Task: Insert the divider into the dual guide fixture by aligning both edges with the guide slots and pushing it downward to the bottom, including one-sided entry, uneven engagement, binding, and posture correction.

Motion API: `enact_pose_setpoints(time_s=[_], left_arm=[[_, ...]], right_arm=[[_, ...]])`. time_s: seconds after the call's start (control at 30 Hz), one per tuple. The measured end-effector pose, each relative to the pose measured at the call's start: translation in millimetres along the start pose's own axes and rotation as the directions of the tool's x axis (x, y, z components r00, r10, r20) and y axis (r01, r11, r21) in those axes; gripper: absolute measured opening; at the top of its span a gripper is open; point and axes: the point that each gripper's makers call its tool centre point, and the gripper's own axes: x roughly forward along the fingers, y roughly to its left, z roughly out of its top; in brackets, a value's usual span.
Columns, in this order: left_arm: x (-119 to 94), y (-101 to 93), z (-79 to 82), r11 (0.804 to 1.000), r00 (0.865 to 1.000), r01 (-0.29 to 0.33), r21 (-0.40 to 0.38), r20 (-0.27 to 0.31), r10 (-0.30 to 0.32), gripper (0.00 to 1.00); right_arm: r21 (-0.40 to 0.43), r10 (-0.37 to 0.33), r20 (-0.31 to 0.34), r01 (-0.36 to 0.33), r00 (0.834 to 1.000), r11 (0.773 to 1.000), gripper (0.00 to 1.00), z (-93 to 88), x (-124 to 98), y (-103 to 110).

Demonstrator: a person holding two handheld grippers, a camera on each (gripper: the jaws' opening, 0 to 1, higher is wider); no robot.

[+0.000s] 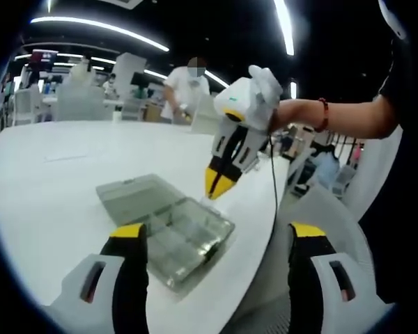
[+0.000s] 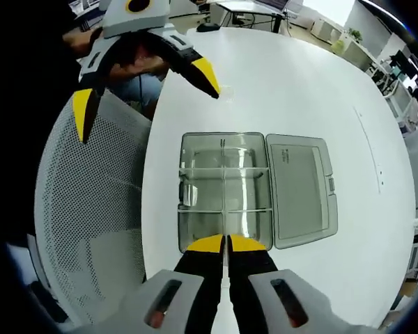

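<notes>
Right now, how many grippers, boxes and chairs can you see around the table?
Grippers: 2, the left gripper and the right gripper
Clear plastic box: 1
Mesh chair: 1
Total: 4

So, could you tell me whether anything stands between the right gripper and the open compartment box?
Nothing visible does: the right gripper hangs above the compartment box, whose lid lies open beside it.
</notes>
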Motion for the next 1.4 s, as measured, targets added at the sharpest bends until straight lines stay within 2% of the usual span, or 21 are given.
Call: enact_pose_setpoints(time_s=[0.17, 0.63, 0.8, 1.4], left_arm=[[-1, -0.2, -0.7, 1.0, 1.0, -0.006, 0.001, -0.003, 0.006, 0.81], [-8, 4.6, -2.5, 0.999, 0.999, -0.034, -0.009, 0.008, 0.034, 0.81], [-8, 5.5, -2.4, 0.999, 0.999, -0.04, -0.012, 0.01, 0.04, 0.81], [-7, 0.1, -5.4, 0.999, 0.999, -0.037, -0.005, -0.009, 0.037, 0.81]], right_arm=[[0.016, 0.02, -0.007, -0.02, 1.0, 1.0, 0.0, -2.5, 5, 0], [-0.03, 0.032, -0.043, -0.033, 0.999, 0.999, 0.0, -8.2, 21, 2], [-0.015, 0.036, -0.041, -0.036, 0.999, 0.999, 0.0, -12.2, 25, 2], [-0.016, -0.003, -0.052, 0.002, 0.999, 1.0, 0.0, -17.0, 44, 3]])
